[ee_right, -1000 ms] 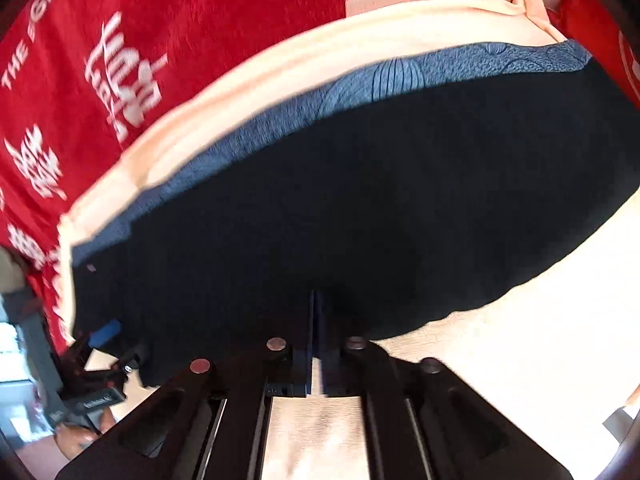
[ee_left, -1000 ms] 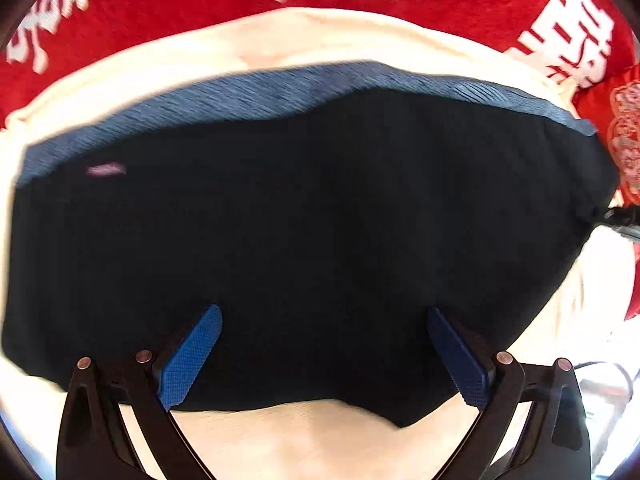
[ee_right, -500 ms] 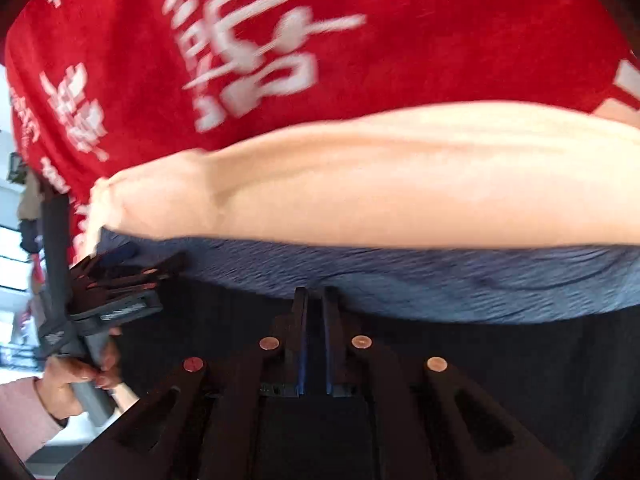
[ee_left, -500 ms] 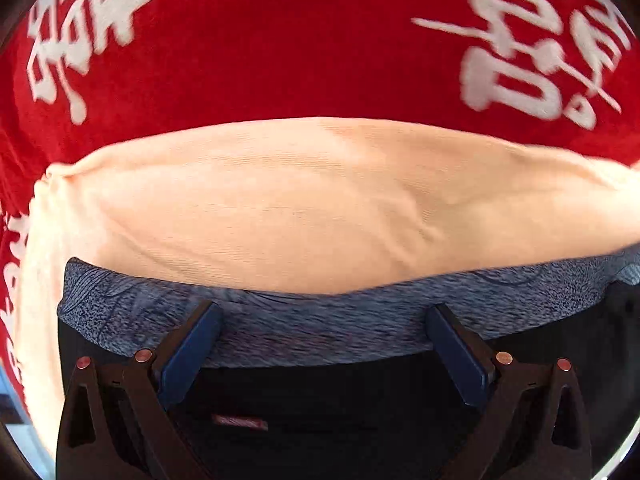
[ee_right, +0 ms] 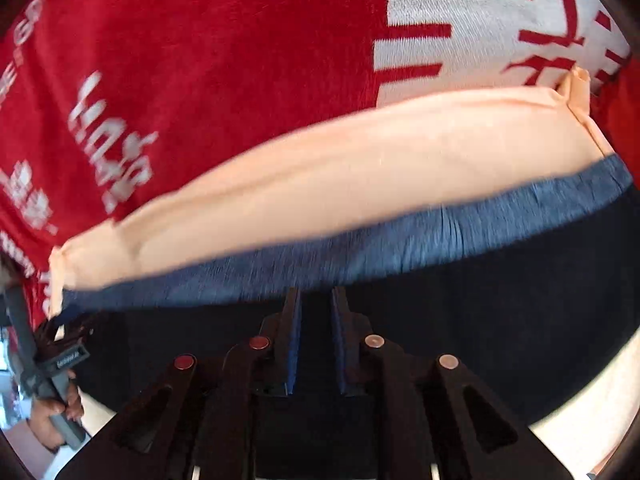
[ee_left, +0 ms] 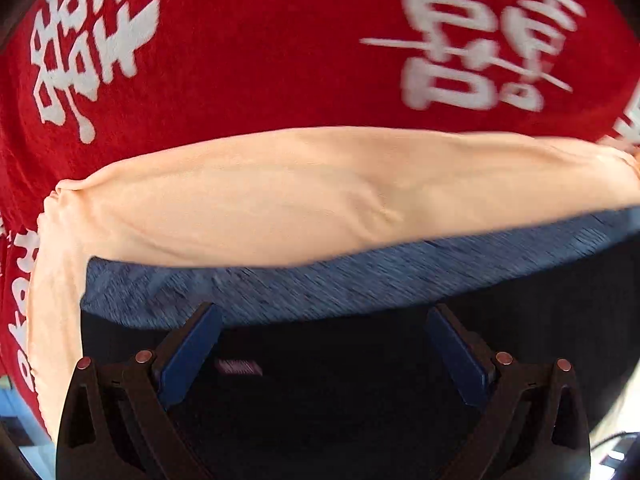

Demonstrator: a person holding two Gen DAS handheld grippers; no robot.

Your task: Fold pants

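Dark navy pants [ee_left: 360, 360] with a blue-grey heathered waistband [ee_left: 320, 280] lie on a peach cloth [ee_left: 280, 200]. My left gripper [ee_left: 320, 316] is open, its blue pads spread wide just over the dark fabric below the waistband. In the right wrist view the pants [ee_right: 500, 300] and waistband [ee_right: 400, 240] fill the lower half. My right gripper [ee_right: 316, 300] has its jaws slightly parted with dark fabric between them, just below the waistband. The left gripper [ee_right: 60, 332] shows at the waistband's left corner.
A red blanket with white characters [ee_left: 280, 60] lies under and beyond the peach cloth, also in the right wrist view [ee_right: 220, 80]. The person's hand [ee_right: 56, 420] holds the left gripper at the lower left. A pale surface [ee_right: 592, 420] shows at lower right.
Both grippers moved forward over the pants toward the waistband, then drew back slightly. The right gripper's jaws, shut tight a second ago, have parted a little. The left stayed open.
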